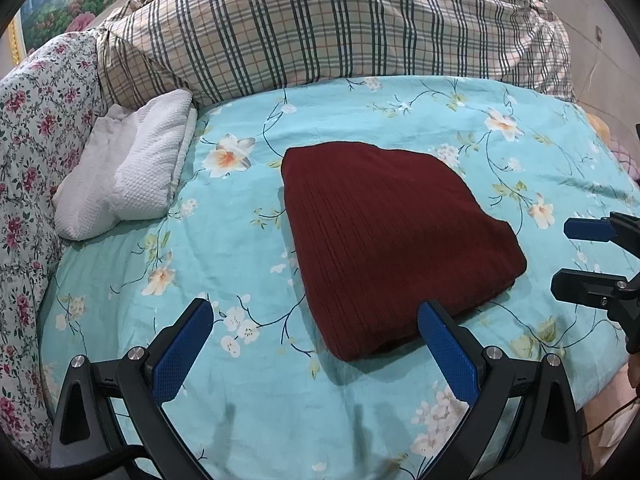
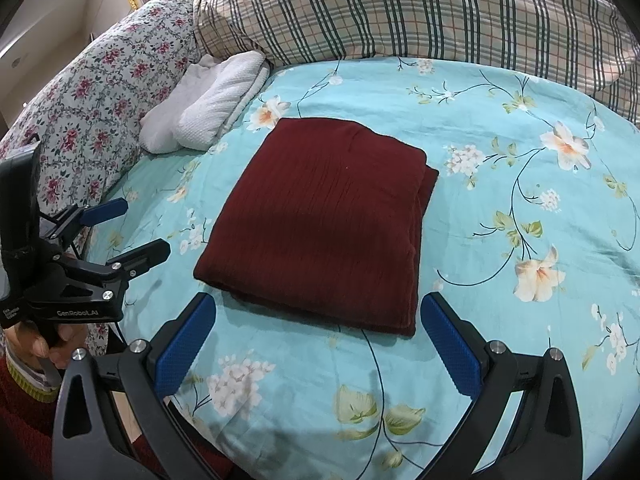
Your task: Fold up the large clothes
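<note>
A dark red knit garment [image 1: 384, 236] lies folded into a flat rectangle on the turquoise floral bedsheet [image 1: 224, 240]; it also shows in the right wrist view [image 2: 328, 220]. My left gripper [image 1: 316, 320] is open and empty, hovering just short of the garment's near edge. It appears at the left of the right wrist view [image 2: 140, 228]. My right gripper [image 2: 318, 316] is open and empty, just short of the garment's near edge. It appears at the right of the left wrist view [image 1: 576, 256].
A folded white textured cloth [image 1: 124, 168] lies at the back left of the sheet [image 2: 500, 184]. A plaid quilt [image 1: 320, 24] is heaped along the back. A floral pillow [image 1: 36, 120] lies at the left. The bed's front edge is near the grippers.
</note>
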A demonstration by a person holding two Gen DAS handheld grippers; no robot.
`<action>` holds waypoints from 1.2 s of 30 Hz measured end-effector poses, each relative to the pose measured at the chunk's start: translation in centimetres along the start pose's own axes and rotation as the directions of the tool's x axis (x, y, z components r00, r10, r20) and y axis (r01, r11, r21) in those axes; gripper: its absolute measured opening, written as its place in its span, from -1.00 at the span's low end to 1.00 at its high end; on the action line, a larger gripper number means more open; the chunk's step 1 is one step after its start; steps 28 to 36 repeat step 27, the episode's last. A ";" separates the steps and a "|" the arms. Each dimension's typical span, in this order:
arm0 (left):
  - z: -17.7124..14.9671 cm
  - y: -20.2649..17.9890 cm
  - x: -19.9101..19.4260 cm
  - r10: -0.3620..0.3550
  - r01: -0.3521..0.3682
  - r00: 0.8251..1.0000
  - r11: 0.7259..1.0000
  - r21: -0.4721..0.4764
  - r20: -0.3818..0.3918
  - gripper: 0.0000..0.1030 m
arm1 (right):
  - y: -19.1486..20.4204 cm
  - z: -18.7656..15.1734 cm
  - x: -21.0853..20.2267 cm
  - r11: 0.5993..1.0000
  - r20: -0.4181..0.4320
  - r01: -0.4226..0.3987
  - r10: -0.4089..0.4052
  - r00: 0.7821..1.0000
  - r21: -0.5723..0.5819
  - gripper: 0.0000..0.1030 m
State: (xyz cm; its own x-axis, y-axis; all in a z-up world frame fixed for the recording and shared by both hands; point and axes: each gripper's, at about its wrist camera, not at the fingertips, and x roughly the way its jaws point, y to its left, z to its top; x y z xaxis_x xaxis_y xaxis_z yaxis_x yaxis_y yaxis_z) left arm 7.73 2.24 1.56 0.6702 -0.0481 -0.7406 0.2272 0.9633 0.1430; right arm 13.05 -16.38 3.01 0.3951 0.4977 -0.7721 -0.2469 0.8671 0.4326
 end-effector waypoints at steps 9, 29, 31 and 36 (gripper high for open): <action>0.5 0.0 0.5 0.007 -0.007 1.000 1.000 0.004 -0.007 0.99 | -0.5 0.1 0.8 1.000 -0.003 0.001 -0.001 1.000 0.018 0.98; 0.8 -0.3 1.0 0.005 -0.005 1.000 1.000 -0.017 -0.018 0.99 | -1.2 0.2 2.4 0.999 -0.004 -0.007 0.007 1.000 0.050 0.98; 0.8 -0.3 1.0 0.005 -0.005 1.000 1.000 -0.017 -0.018 0.99 | -1.2 0.2 2.4 0.999 -0.004 -0.007 0.007 1.000 0.050 0.98; 0.8 -0.3 1.0 0.005 -0.005 1.000 1.000 -0.017 -0.018 0.99 | -1.2 0.2 2.4 0.999 -0.004 -0.007 0.007 1.000 0.050 0.98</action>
